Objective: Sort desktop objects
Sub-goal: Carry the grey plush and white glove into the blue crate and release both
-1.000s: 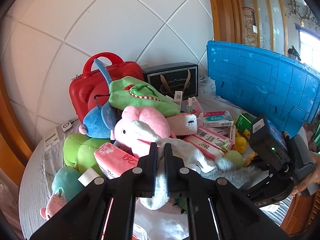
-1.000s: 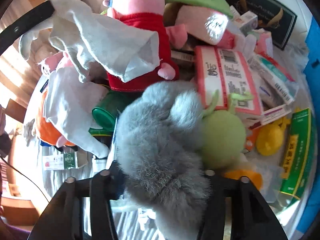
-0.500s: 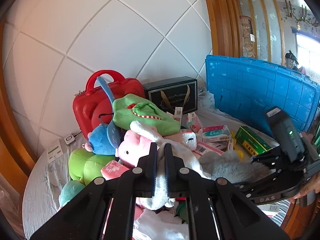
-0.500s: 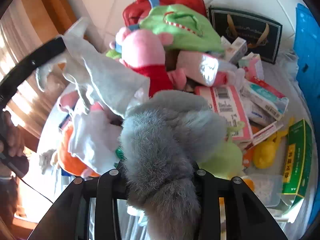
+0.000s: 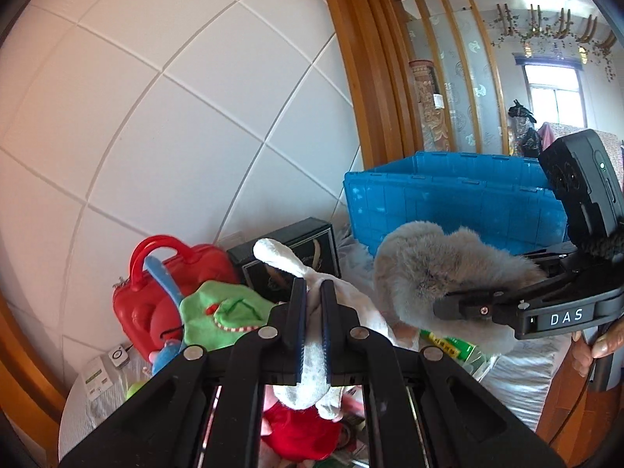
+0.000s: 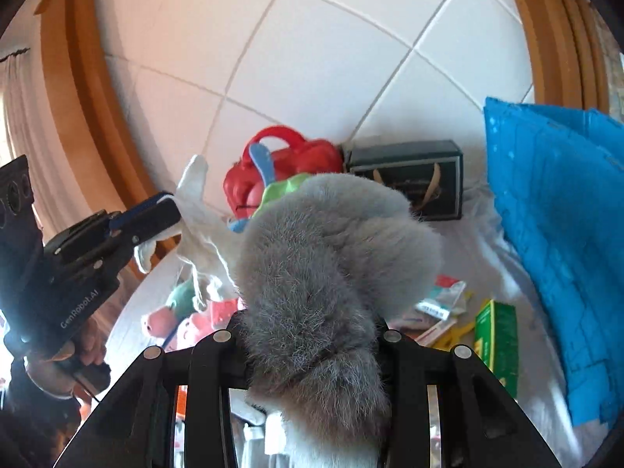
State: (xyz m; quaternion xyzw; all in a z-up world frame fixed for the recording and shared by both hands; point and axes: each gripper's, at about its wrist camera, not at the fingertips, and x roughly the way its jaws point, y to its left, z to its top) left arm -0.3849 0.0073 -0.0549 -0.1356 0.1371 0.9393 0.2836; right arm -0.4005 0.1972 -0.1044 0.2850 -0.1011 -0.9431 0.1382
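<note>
One red case [image 5: 156, 296] sits far left against the tiled wall. Right of the case: one green plush [image 5: 222, 314], then one dark gift box [image 5: 296, 249]. Left tool [image 5: 310, 312] is clamped tight on one white cloth toy [image 5: 312, 358], lifted above the table [image 5: 518, 370]. Right of the box, right tool [image 6: 312, 335] grips one grey furry plush [image 6: 331, 257]. One blue crate [image 5: 448, 199] stands furthest from the case. Below the plush, one green carton [image 6: 497, 335], possibly medicine.

White tiled wall, wooden trim

A tiled wall [image 5: 163, 124] meets a wooden frame [image 5: 351, 78]; a bright window [image 5: 553, 101] glows beyond the wooden slats [image 5: 448, 58].
</note>
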